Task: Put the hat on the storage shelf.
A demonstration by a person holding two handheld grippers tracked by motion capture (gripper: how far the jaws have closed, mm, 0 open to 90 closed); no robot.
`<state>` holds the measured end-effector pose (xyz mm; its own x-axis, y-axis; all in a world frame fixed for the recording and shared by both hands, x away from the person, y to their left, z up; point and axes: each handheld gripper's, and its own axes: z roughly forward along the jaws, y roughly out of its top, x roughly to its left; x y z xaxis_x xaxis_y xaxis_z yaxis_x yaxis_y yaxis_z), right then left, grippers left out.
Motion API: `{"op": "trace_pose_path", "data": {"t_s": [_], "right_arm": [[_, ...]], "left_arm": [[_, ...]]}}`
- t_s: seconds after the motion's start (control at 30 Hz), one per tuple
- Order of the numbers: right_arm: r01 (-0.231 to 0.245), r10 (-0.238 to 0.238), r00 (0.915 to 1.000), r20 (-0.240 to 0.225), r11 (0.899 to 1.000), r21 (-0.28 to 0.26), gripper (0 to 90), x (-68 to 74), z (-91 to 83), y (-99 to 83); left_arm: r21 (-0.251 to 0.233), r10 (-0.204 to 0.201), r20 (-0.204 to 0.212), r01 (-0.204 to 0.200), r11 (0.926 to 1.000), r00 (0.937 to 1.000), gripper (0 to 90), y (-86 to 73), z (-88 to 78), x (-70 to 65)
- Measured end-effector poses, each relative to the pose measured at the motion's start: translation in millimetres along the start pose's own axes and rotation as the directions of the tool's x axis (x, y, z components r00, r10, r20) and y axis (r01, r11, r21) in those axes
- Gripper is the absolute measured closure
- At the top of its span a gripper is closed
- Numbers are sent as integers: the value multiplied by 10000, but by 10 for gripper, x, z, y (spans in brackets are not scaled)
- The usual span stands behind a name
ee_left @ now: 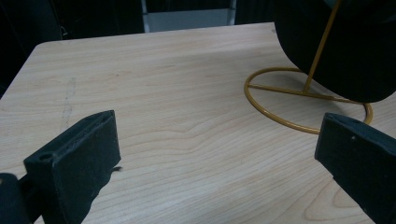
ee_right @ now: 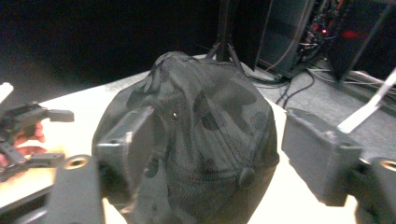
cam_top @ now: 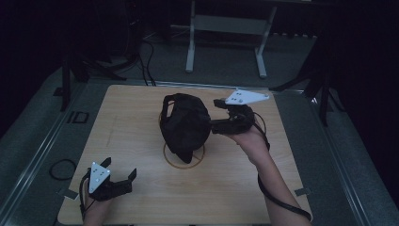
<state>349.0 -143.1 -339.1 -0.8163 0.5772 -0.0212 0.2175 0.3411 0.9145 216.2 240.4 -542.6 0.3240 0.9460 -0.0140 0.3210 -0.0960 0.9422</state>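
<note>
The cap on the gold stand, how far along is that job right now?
Done, by the look of it: the dark cap sits on the gold wire stand, whose ring base rests on the wooden table. In hand: the right tool is at the cap's side with jaws open, not clamping it. The left tool waits open near the table's front corner. Left: probably only drawing the right tool clear.

A darkened recording lab is indicated. A bare wooden worktop [cam_top: 141, 188] is ringed by black stands [cam_top: 66, 80], loose floor cables [cam_top: 146, 61] and equipment racks [ee_right: 336, 28] beyond it.
</note>
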Motion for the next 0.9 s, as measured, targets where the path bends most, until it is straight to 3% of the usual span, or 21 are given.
{"op": "trace_pose_path", "data": {"t_s": [0.13,0.57,0.9], "right_arm": [[-148,148,9999,-34,9999,-46,136,-80,-65,-87],[-301,290,9962,818,9995,122,133,-303,-261,-436],[-737,696,9885,1346,9970,254,134,-476,-370,-794]], "left_arm": [[38,-10,7,10,10000,10000,6,-5,6,-3],[80,-20,-5,20,10000,10000,6,-12,3,3],[65,-64,-38,65,10000,10000,6,-14,-6,21]]}}
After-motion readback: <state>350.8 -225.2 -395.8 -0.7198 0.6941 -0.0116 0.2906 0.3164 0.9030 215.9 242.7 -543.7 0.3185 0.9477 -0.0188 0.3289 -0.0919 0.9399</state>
